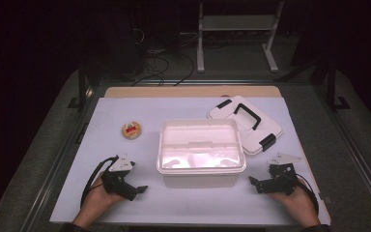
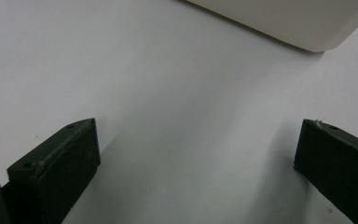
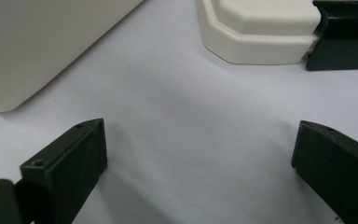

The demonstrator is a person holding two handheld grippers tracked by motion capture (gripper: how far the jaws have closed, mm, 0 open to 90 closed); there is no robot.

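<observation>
The high view looks forward and down from above the person's side, far enough off to take in the whole white table (image 1: 125, 203), the open white box (image 1: 201, 152) at its middle and its lid (image 1: 245, 123) behind to the right. The left gripper view rides low and close over the table, facing along its own wide-apart jaws toward a near corner of the box (image 2: 303, 23). The right gripper view sits just as low, facing the box's other near corner (image 3: 37, 46) and the lid's edge (image 3: 256, 32), so all three views share the box.
</observation>
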